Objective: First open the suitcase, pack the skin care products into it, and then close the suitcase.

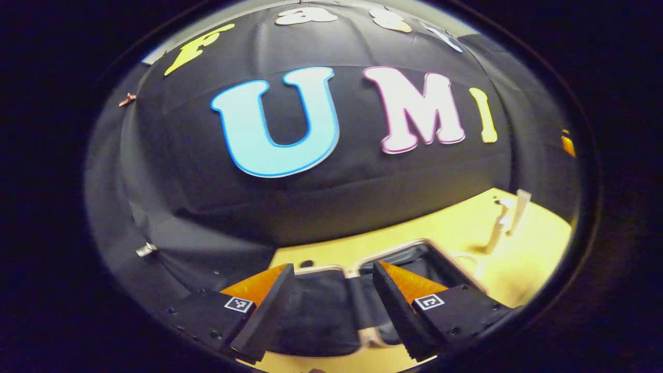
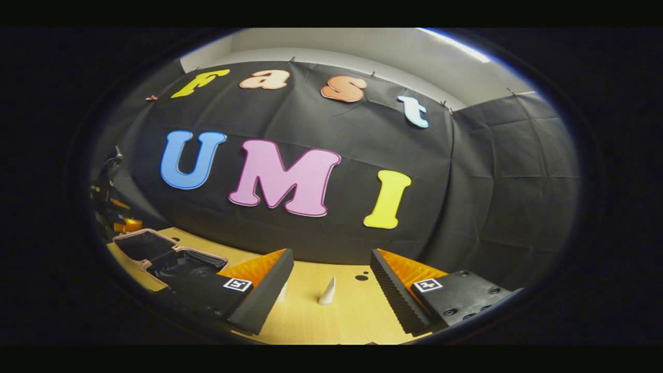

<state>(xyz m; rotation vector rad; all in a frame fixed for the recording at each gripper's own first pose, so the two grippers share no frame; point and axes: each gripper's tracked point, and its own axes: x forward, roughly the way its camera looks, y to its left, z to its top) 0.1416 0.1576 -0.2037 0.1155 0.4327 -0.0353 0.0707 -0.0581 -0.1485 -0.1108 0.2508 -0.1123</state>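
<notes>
Both grippers, left [image 1: 334,269] and right [image 2: 331,256], have jaws wide and hold nothing. Below the left lies the suitcase [image 1: 331,305], already open on the bench [image 1: 518,259]; white skin care products [image 2: 327,292] stand ahead of the right gripper. Packing looks next: closing on one tube.

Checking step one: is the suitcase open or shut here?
Open. The suitcase lies flat on the table, both dark-lined halves facing up inside the pale rim.

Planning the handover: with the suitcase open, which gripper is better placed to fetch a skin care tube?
Probably the right gripper: open, with a tube upright between its fingers. The left gripper hangs over the suitcase.
</notes>
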